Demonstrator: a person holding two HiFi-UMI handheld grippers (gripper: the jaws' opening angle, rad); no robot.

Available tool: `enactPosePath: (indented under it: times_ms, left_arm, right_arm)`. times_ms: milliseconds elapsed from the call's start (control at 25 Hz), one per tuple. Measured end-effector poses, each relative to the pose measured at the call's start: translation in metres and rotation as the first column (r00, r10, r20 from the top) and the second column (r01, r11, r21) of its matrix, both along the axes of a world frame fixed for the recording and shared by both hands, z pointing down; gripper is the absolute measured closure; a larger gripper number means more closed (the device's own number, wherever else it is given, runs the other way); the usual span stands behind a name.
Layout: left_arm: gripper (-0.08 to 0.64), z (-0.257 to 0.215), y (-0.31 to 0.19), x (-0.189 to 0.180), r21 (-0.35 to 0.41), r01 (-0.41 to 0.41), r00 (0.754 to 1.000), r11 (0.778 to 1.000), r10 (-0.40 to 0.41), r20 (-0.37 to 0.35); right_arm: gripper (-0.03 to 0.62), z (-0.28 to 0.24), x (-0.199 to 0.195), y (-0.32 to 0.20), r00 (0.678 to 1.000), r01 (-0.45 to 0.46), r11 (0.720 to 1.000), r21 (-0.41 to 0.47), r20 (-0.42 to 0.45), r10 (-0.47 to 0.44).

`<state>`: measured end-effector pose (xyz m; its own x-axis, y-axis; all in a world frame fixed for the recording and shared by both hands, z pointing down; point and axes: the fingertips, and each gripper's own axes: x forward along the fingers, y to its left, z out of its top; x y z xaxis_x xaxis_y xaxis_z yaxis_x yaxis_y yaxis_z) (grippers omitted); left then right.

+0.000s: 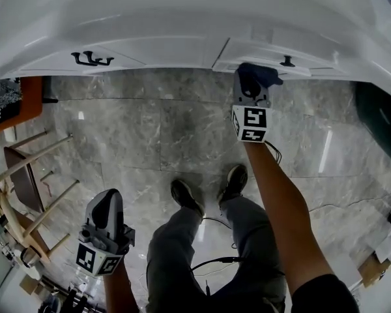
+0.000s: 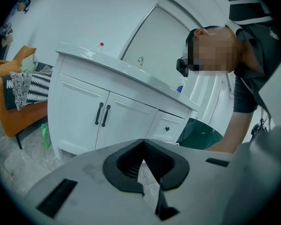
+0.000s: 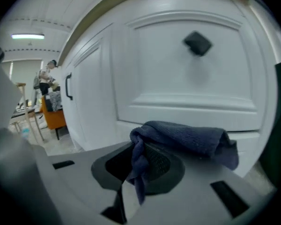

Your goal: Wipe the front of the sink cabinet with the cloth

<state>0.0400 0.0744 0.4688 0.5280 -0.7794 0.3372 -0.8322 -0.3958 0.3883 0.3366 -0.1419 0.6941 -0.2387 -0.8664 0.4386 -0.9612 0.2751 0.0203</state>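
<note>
My right gripper is up at the sink cabinet, arm stretched forward over the grey marble floor. Its jaws are closed onto the dark blue cloth: one fold is pinched between the pads and hangs down through them, and the rest bunches over the top of the jaws. In the right gripper view the cloth sits in front of the lower edge of the white drawer panel, below the black knob. From the head view the bundle is right at the drawer front, just left of that knob (whether it actually presses on the paint, I cannot tell).

My left gripper hangs low at my left side, well apart from the cabinet and pointing towards it. Its jaws are drawn together at the tips with only a thin wedge of floor showing between the pads, and nothing is held in them. Its view takes in the two cabinet doors with their paired black handles and a green bottle on the floor at the cabinet's left corner.
</note>
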Motion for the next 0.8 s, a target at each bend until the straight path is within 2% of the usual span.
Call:
enactPosePath:
  times_ms: [80,160,240,320,360,440,520,600,680,800]
  left_arm:
    - [0.556,0.007,0.004,-0.005,-0.002,-0.007,1.0,1.0,0.007,0.025]
    - [0.557,0.012,0.004,-0.008,-0.002,-0.002,0.999,1.0,0.002,0.032]
    - [0.557,0.015,0.003,-0.01,-0.005,0.015,1.0,1.0,-0.015,0.022]
    - [0.556,0.016,0.003,-0.013,-0.01,0.034,0.999,0.999,-0.034,0.004]
    - [0.556,0.015,0.004,-0.014,-0.012,0.042,0.999,0.999,-0.043,-0.005]
    - [0.557,0.012,0.004,-0.016,-0.017,0.056,0.998,0.998,-0.056,-0.017]
    - [0.557,0.005,0.005,-0.019,-0.021,0.066,0.997,0.998,-0.067,-0.024]
    - [0.556,-0.005,0.005,-0.023,-0.024,0.077,0.997,0.997,-0.077,-0.03]
    - [0.557,-0.021,0.003,-0.03,-0.023,0.087,0.995,0.996,-0.088,-0.037]
    - [0.557,-0.05,-0.002,-0.045,-0.011,0.102,0.994,0.995,-0.103,-0.043]
  right_arm:
    - [0.543,0.014,-0.04,-0.004,0.994,0.108,0.994,-0.011,-0.019,-0.108]
    - [0.543,0.027,-0.051,-0.007,0.988,0.148,0.989,-0.024,-0.029,-0.149]
    - [0.543,0.039,-0.029,-0.007,0.995,0.098,0.994,-0.049,-0.026,-0.099]
    - [0.543,0.047,0.021,-0.005,0.999,-0.03,0.996,-0.086,-0.012,0.029]
    - [0.543,0.047,0.043,-0.003,0.998,-0.063,0.993,-0.101,-0.016,0.062]
    - [0.543,0.039,0.064,0.002,0.998,-0.021,0.993,-0.116,-0.066,0.013]
    - [0.543,0.02,0.067,0.007,0.991,0.03,0.993,-0.113,-0.124,-0.044]
    - [0.543,-0.012,0.066,0.009,0.99,0.032,0.997,-0.077,-0.134,-0.042]
    - [0.543,-0.055,0.054,0.005,0.995,0.016,1.0,-0.02,-0.102,-0.018]
    - [0.543,-0.123,0.01,-0.008,1.0,0.008,0.998,0.055,-0.029,-0.007]
